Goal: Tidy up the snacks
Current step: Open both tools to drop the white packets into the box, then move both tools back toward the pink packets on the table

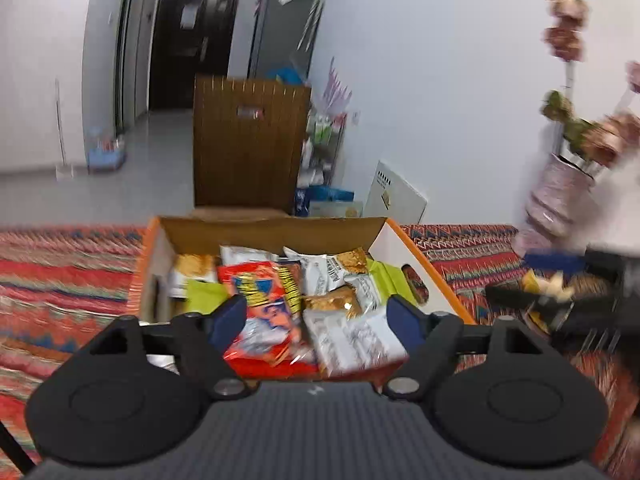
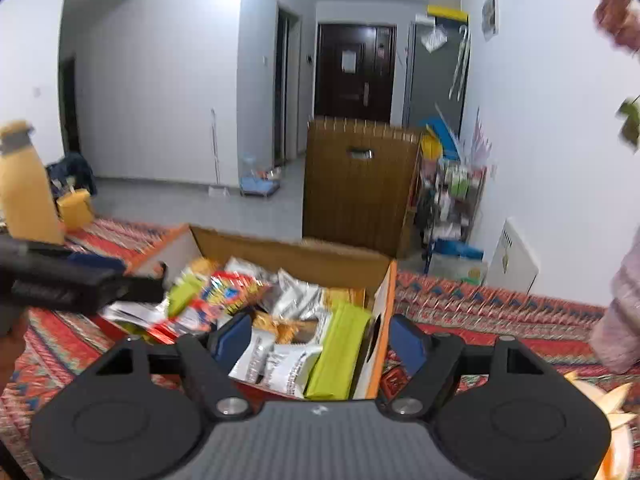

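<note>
Left gripper open over blurred snack box, right gripper open, packets' labels unreadable

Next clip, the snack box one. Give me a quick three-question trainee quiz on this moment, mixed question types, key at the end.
1. True or false: the left gripper is clamped on a packet.
2. Where do the snack packets lie? A) spread over the patterned cloth B) in the open cardboard box C) on the floor
3. What colour is the flat packet against the box wall in the right wrist view?

Key: 1 false, both it and the right gripper are open and empty. 2 B. 3 lime green.
</note>
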`<state>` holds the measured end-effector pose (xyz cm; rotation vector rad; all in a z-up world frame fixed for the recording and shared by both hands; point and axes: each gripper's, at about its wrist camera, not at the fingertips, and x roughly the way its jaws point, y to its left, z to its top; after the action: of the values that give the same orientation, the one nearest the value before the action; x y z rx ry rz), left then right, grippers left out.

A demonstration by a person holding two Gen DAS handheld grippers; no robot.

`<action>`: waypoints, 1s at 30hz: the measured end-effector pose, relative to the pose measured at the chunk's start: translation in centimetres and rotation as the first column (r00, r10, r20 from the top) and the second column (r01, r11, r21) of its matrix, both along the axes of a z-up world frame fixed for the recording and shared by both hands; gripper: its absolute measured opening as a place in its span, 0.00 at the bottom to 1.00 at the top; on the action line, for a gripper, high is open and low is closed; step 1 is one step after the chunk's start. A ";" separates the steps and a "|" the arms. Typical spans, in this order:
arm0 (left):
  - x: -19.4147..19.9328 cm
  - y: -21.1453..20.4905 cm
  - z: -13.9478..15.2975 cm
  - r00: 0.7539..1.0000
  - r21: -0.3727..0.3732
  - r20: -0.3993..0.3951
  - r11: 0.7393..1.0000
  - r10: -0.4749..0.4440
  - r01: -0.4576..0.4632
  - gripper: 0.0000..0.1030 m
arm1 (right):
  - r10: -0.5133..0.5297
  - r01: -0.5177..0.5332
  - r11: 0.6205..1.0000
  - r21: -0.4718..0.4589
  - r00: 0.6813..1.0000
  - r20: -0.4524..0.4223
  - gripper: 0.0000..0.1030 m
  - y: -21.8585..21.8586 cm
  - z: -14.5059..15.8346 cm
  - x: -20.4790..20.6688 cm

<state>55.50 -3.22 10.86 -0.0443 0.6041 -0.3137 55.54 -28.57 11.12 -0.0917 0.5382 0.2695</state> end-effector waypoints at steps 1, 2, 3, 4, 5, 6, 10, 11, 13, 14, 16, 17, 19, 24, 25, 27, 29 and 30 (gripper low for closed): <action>-1.7 0.5 0.8 1.000 0.020 0.020 1.000 -0.006 0.006 0.78 | 0.004 -0.004 1.000 0.001 1.000 0.016 0.79 -0.3 1.0 -1.2; -3.7 1.0 1.6 0.999 0.042 0.045 0.999 -0.015 0.013 0.78 | 0.008 -0.008 1.000 -0.001 0.999 0.038 0.81 -0.6 2.1 -2.8; -5.8 1.6 2.5 0.997 0.062 0.070 0.998 -0.016 0.012 0.80 | 0.016 -0.016 1.000 -0.006 0.998 0.060 0.81 -0.8 3.1 -4.4; -7.9 2.1 3.3 0.995 0.076 0.094 0.997 -0.022 0.014 0.81 | 0.022 -0.022 1.000 -0.011 0.997 0.079 0.81 -1.1 4.0 -5.7; -9.9 2.6 4.0 0.993 0.088 0.115 0.996 -0.031 0.021 0.84 | 0.026 -0.024 1.000 -0.015 0.995 0.098 0.83 -1.4 4.9 -7.4; -11.6 3.0 4.7 0.991 0.096 0.128 0.995 -0.036 0.024 0.86 | 0.031 -0.029 0.999 -0.019 0.993 0.115 0.84 -1.6 5.7 -9.0; -19.5 5.4 6.7 0.982 0.102 0.186 0.995 -0.025 0.006 0.91 | 0.050 -0.047 0.999 -0.024 0.983 0.176 0.91 -2.2 8.1 -16.0; -21.4 6.0 7.0 0.980 0.097 0.198 0.995 -0.019 0.000 0.92 | 0.053 -0.050 0.999 -0.022 0.980 0.189 0.95 -2.2 8.4 -17.7; -24.7 7.1 7.3 0.975 0.085 0.221 0.996 -0.009 -0.010 0.95 | 0.067 -0.065 0.998 -0.018 0.974 0.216 0.96 -2.2 8.7 -21.3; -26.5 7.6 7.3 0.973 0.084 0.231 0.996 -0.001 -0.019 0.96 | 0.072 -0.070 0.997 -0.017 0.973 0.221 0.96 -2.1 8.8 -22.8; -30.0 8.4 6.9 0.967 0.094 0.253 0.994 0.022 -0.047 0.96 | 0.082 -0.080 0.997 -0.018 0.969 0.232 0.96 -1.8 8.7 -26.0; -31.6 8.7 6.6 0.964 0.098 0.263 0.993 0.031 -0.059 0.97 | 0.092 -0.088 0.996 -0.025 0.967 0.237 0.97 -1.6 8.5 -27.5; -34.9 9.1 5.7 0.958 0.103 0.284 0.992 0.047 -0.079 0.98 | 0.103 -0.097 0.995 -0.037 0.962 0.252 1.00 -1.2 8.0 -31.0; -41.6 10.1 3.5 0.946 0.103 0.309 0.986 0.097 -0.135 0.99 | 0.129 -0.110 0.990 -0.088 0.959 0.251 1.00 -0.2 5.8 -37.8; -42.7 10.2 3.0 0.946 0.092 0.306 0.986 0.107 -0.141 0.99 | 0.136 -0.118 0.989 -0.088 0.961 0.241 1.00 0.1 5.0 -38.9; -44.5 10.5 2.0 0.947 0.071 0.298 0.987 0.116 -0.143 1.00 | 0.140 -0.132 0.990 -0.056 0.971 0.196 1.00 0.6 3.1 -40.3; -46.0 10.6 0.8 0.949 0.041 0.285 0.987 0.136 -0.154 1.00 | 0.139 -0.138 0.990 -0.021 0.979 0.147 1.00 1.0 0.9 -41.5; -46.5 10.7 0.1 0.951 0.035 0.275 0.987 0.142 -0.158 1.00 | 0.136 -0.136 0.991 -0.008 0.983 0.124 1.00 1.3 -0.2 -42.0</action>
<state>9.04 7.45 11.00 0.0081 0.3337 -0.1503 13.57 -27.28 10.93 -0.1447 0.4090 0.3946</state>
